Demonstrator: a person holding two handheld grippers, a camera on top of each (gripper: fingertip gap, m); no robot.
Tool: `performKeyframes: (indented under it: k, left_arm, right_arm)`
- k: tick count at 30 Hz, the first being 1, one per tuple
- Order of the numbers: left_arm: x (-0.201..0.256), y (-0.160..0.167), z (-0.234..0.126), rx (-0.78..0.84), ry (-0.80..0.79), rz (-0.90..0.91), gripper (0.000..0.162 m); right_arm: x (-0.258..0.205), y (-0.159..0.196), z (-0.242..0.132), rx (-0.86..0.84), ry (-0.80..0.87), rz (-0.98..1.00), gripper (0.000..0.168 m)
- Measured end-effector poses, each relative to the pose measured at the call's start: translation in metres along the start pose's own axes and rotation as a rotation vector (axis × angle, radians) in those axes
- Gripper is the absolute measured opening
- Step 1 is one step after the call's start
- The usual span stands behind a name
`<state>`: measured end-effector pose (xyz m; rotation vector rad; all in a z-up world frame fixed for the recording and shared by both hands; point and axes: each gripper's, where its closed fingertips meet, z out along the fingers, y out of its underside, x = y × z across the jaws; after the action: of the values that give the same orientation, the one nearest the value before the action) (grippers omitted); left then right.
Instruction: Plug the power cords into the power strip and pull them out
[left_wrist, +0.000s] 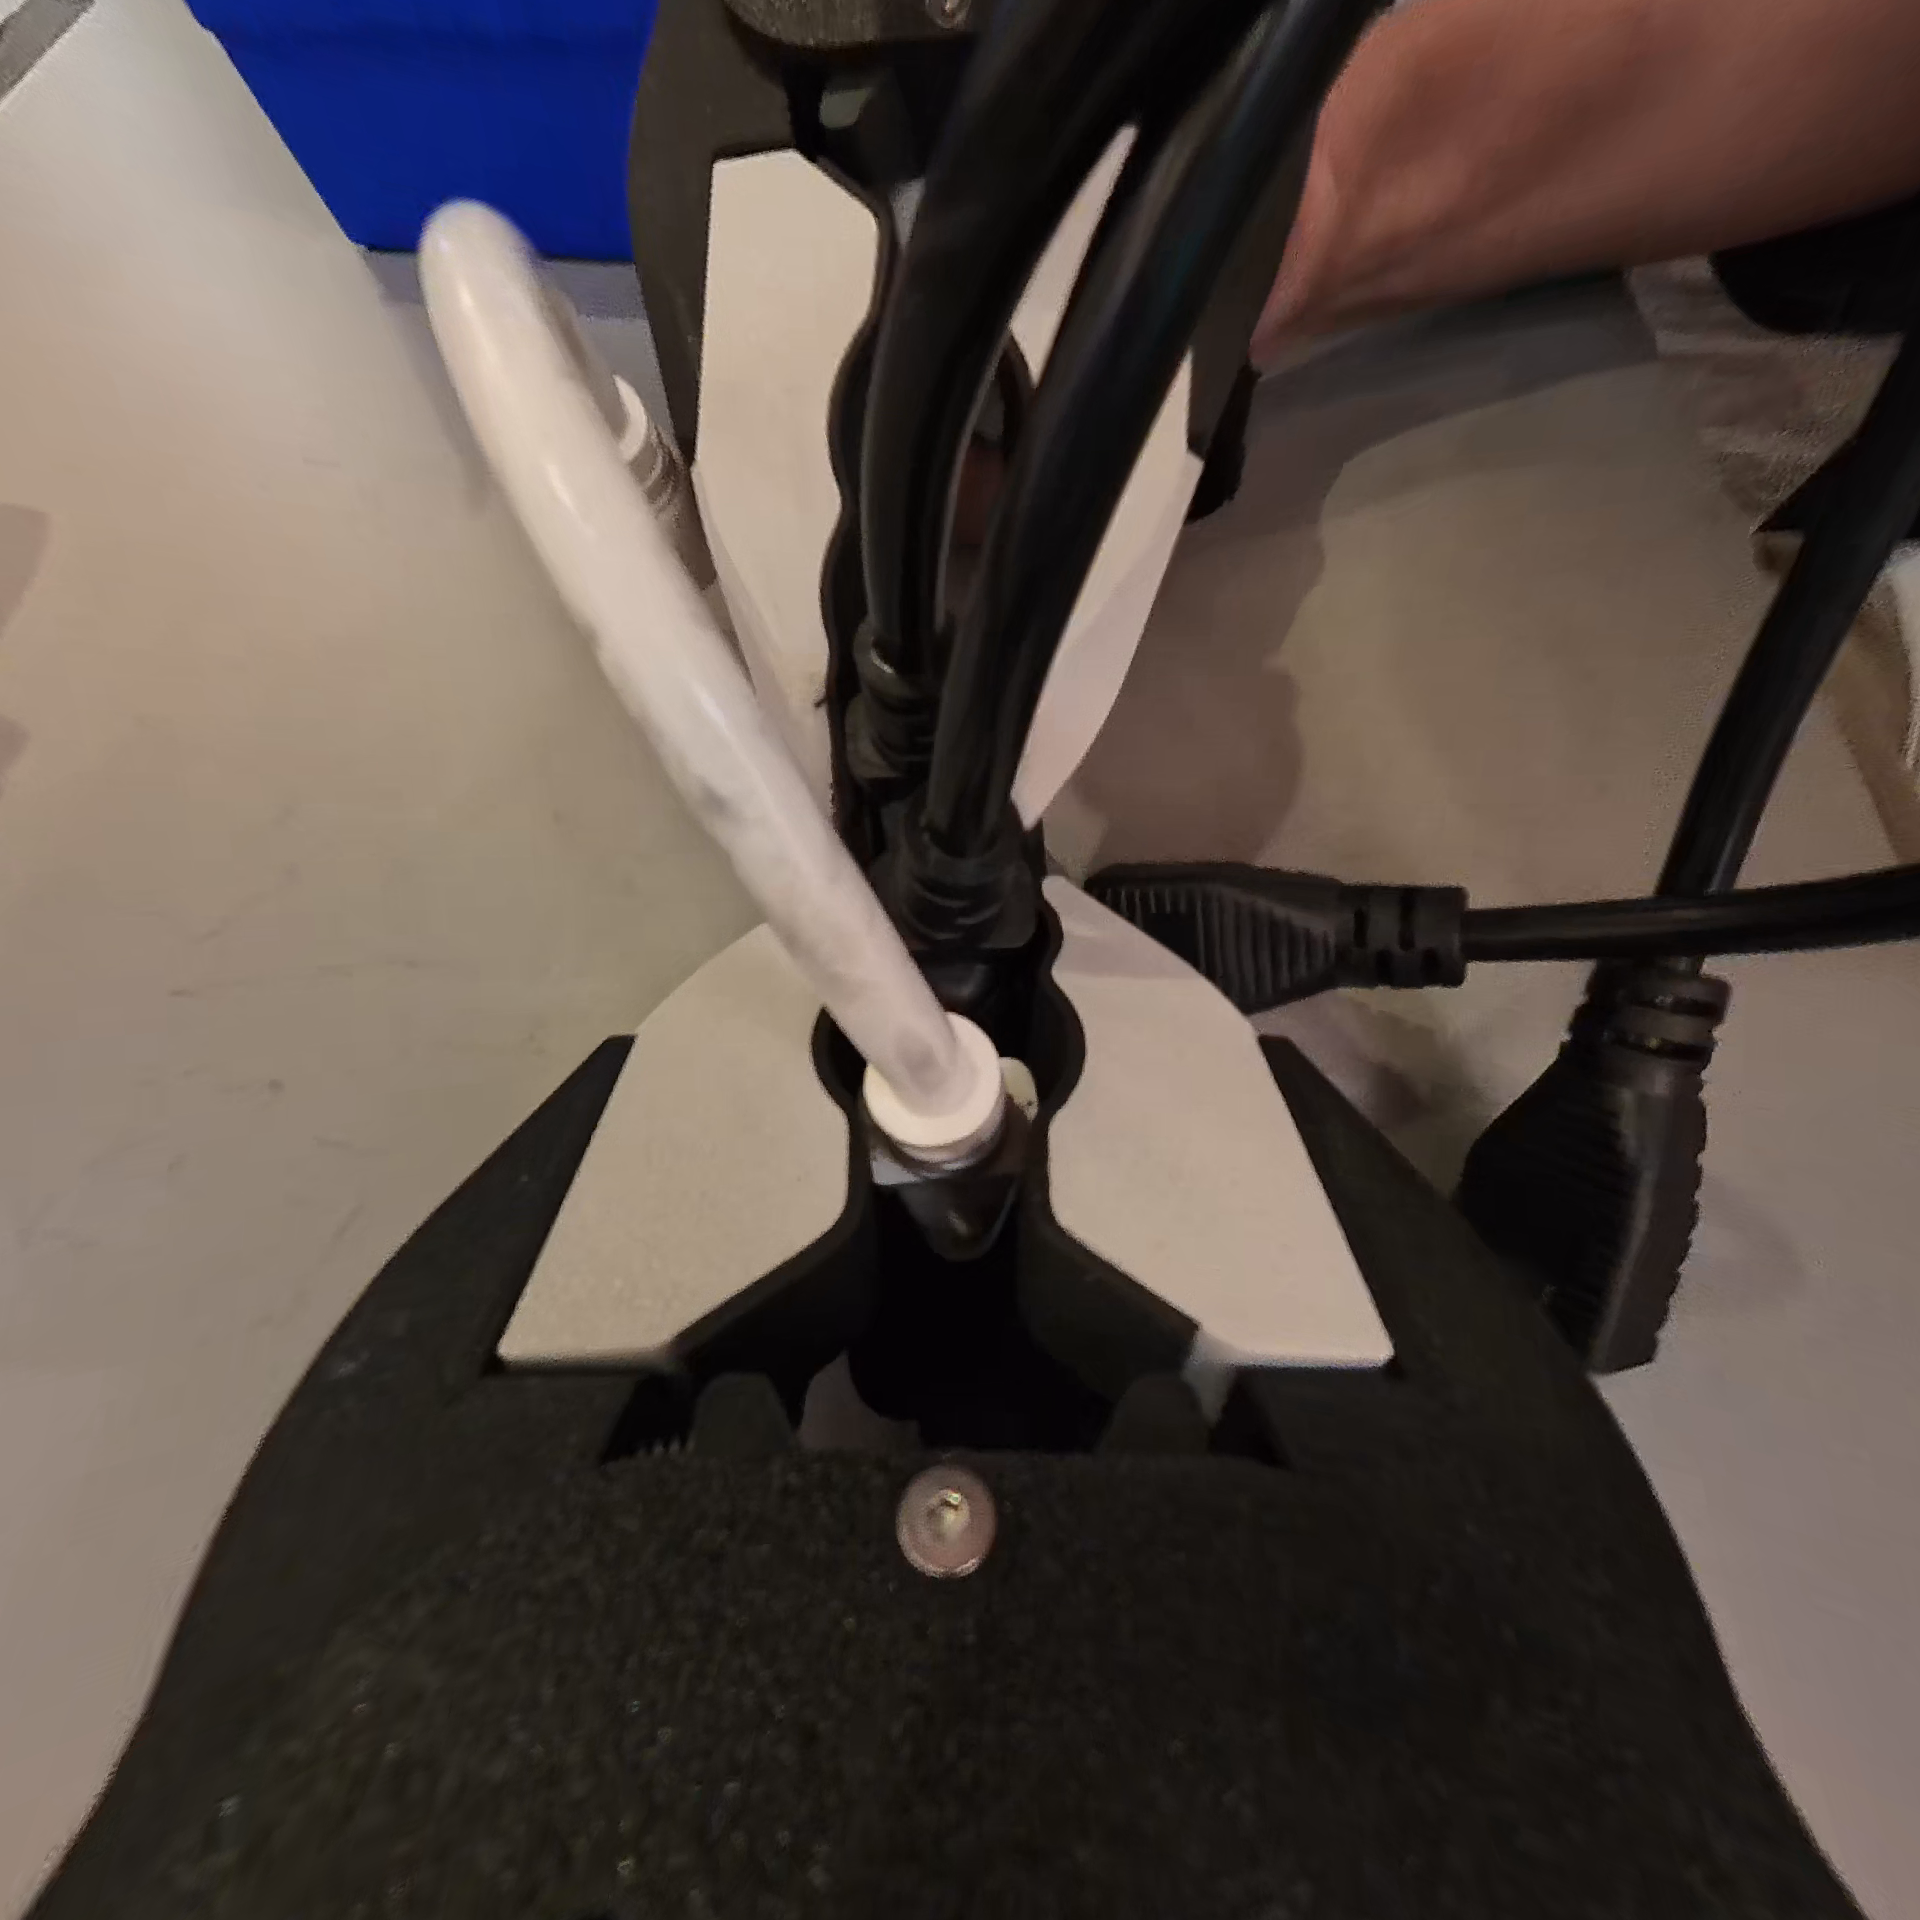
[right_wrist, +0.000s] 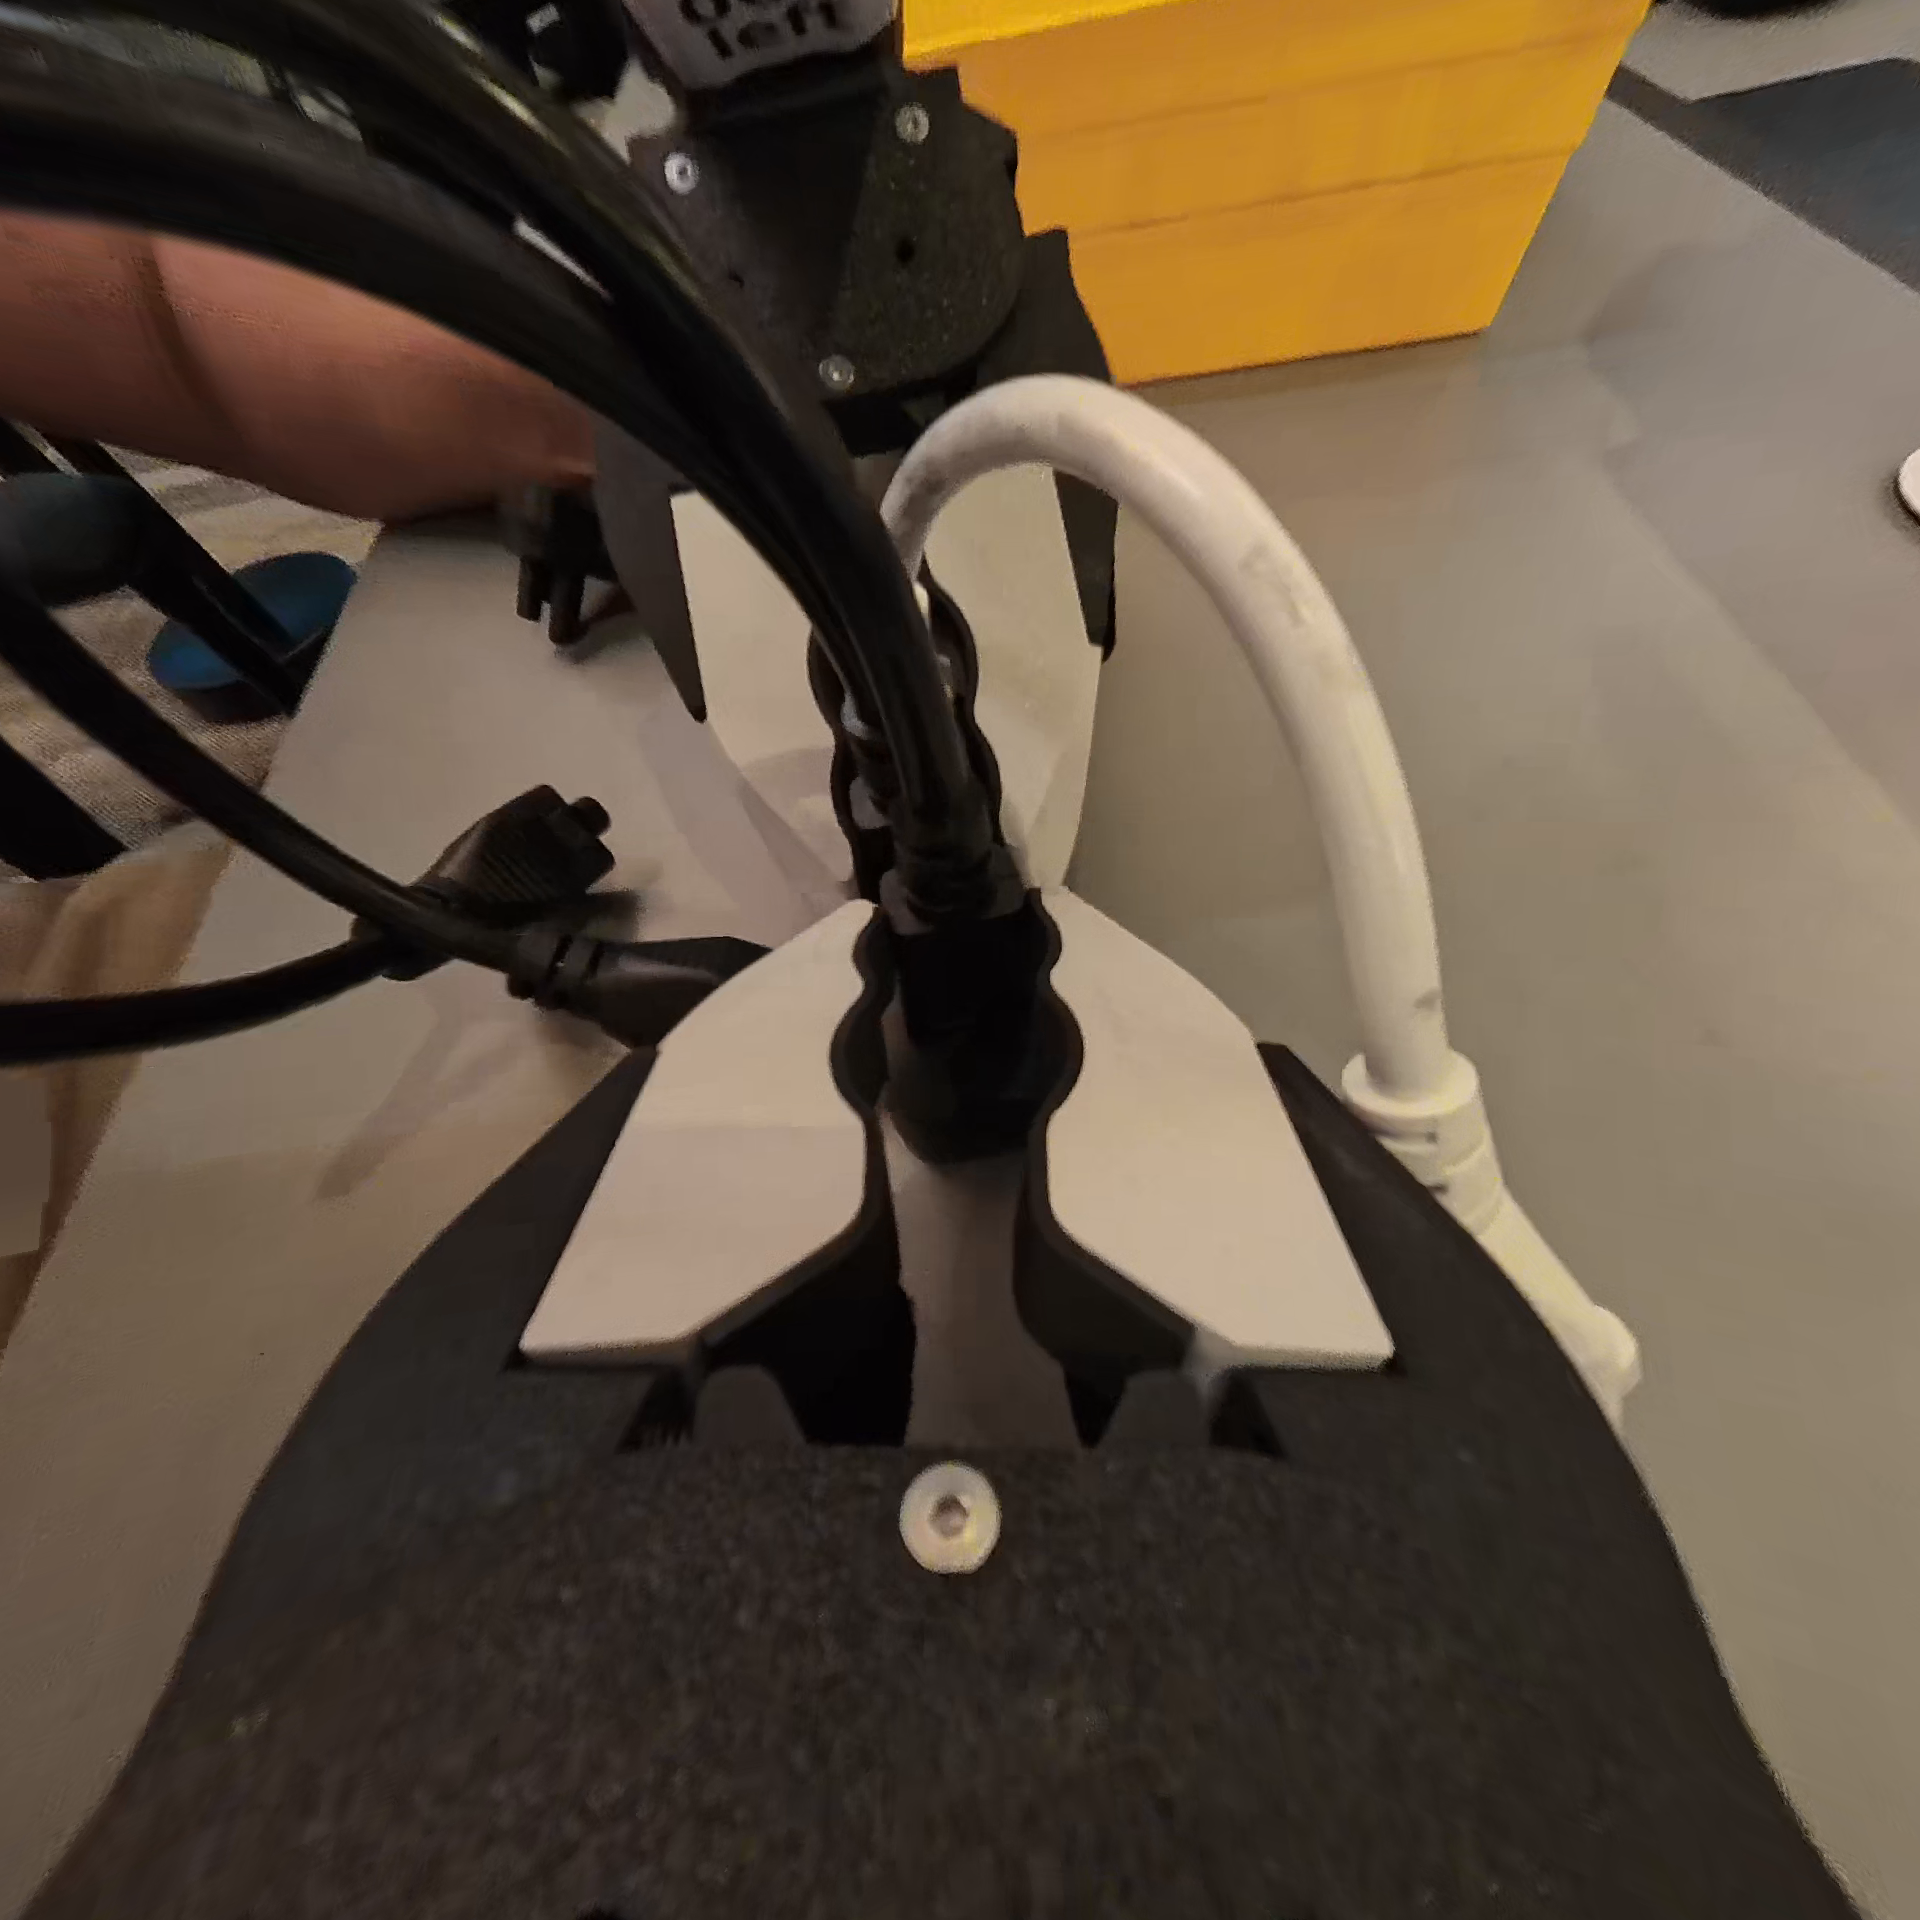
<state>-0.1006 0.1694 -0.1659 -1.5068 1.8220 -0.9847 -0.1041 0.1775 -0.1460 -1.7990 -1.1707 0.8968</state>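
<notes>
In the left wrist view my left gripper (left_wrist: 935, 987) is shut on the collar end of a thick white cord (left_wrist: 665, 623). The cord loops up and away. Opposite it, tip to tip, my right gripper (left_wrist: 940, 821) comes down from the top. In the right wrist view my right gripper (right_wrist: 956, 935) is shut on a black plug (right_wrist: 961, 1039), whose cord (right_wrist: 727, 416) arcs up to the left with other black cords. The left gripper (right_wrist: 914, 800) faces it. The white cord (right_wrist: 1340, 665) arcs right to a white plug (right_wrist: 1455, 1174) on the table. The power strip's body is hidden.
Two loose black plugs (left_wrist: 1278, 935) (left_wrist: 1590, 1174) lie on the grey table (left_wrist: 260, 831) to the right, and also show in the right wrist view (right_wrist: 520, 862). A person's arm (left_wrist: 1558, 156) reaches in. There is a blue box (left_wrist: 447, 125) behind and a yellow box (right_wrist: 1299, 187). Both grippers' tips are close together, under 4 cm apart.
</notes>
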Motion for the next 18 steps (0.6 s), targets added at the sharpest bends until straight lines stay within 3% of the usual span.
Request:
performKeyframes:
  k: [12, 14, 18]
  left_arm:
    - [-0.003, -0.021, -0.003, 0.117, -0.047, -0.046, 0.027]
    - [-0.002, -0.024, -0.006, 0.158, 0.021, -0.122, 0.027]
    - [-0.005, -0.040, -0.019, 0.281, 0.068, -0.222, 0.026]
  right_arm:
    - [-0.001, -0.024, -0.013, 0.214, -0.142, 0.190, 0.022]
    - [0.000, -0.026, -0.013, 0.228, -0.112, 0.161, 0.023]
    - [0.006, -0.050, -0.024, 0.431, -0.119, 0.212, 0.024]
